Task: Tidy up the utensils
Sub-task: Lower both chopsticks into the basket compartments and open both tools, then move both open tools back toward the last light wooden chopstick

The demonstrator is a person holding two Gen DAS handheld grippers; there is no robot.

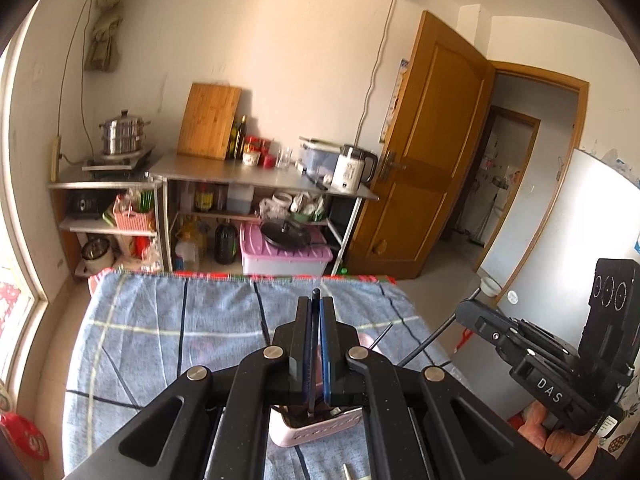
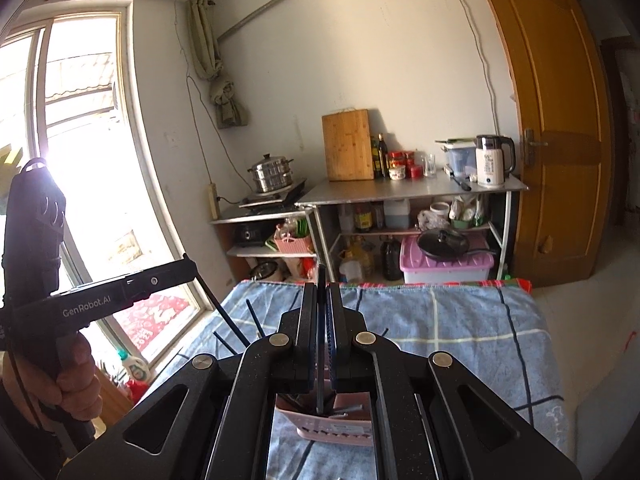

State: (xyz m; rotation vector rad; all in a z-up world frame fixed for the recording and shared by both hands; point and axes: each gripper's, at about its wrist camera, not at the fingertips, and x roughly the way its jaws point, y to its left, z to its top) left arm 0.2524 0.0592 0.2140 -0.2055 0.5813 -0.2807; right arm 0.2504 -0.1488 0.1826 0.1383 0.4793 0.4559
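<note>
My left gripper [image 1: 316, 304] is shut on a dark chopstick [image 1: 316, 294] that stands upright between the pads, its lower end in a pink utensil holder [image 1: 312, 430] below the jaws. My right gripper [image 2: 321, 290] is shut on another dark chopstick [image 2: 321, 272], its lower end in the same pink holder [image 2: 332, 426]. The holder stands on a table under a blue plaid cloth [image 1: 180, 332]. The right gripper also shows in the left wrist view [image 1: 520, 344], and the left gripper shows in the right wrist view [image 2: 120, 288], both with dark chopsticks sticking out.
A metal utensil tip [image 1: 347, 472] lies on the cloth by the holder. Beyond the table stand steel shelves [image 1: 260, 176] with a cutting board, bottles, kettle and steamer pot. A wooden door [image 1: 424, 148] is open at right, a window [image 2: 80, 160] at left.
</note>
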